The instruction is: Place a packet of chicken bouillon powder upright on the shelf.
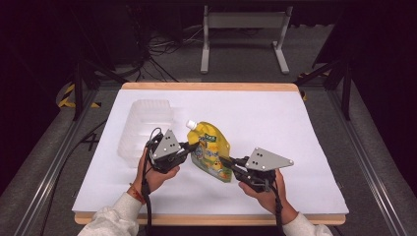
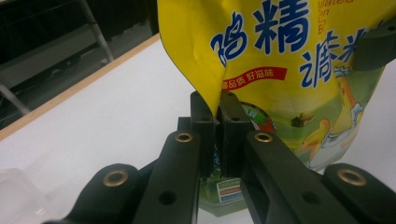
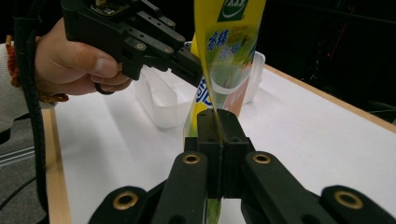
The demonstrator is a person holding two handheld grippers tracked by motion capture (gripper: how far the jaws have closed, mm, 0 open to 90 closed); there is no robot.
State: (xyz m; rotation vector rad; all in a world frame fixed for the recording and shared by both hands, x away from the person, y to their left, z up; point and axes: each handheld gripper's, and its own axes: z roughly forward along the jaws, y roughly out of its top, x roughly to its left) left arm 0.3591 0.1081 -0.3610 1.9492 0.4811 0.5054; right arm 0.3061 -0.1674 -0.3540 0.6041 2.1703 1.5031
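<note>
- Left hand-held gripper [image 1: 189,146] has its jaws clamped tight on one side edge of a yellow spouted pouch [image 1: 212,150]; in the left gripper view the pouch's edge [image 2: 215,100] is pinched between the two black pads.
- Right hand-held gripper [image 1: 223,161] is likewise closed hard on the pouch's opposite edge, lower down near its base; the right gripper view shows the thin seam [image 3: 215,123] caught between its pads.
- Between the two hand-held grippers the pouch hangs upright and slightly tilted, white cap [image 1: 191,125] at the top, just above the white bench [image 1: 305,147].
- Beyond the left hand-held gripper, close by on the bench, sits a clear plastic tray [image 1: 142,123]; it looks like the likely place for the pouch, though that is a judgement.
- Risk: each grip is on a narrow, slick seam, so the pouch could slide out if either hand pulls away from the other or jerks.
- Risk: uneven lifting could twist the soft pouch, folding it or swinging its base into the tray's wall.
- Risk: if one hand-held gripper lets go first, the weight would hang from a single edge and might drop onto the bench.
</note>
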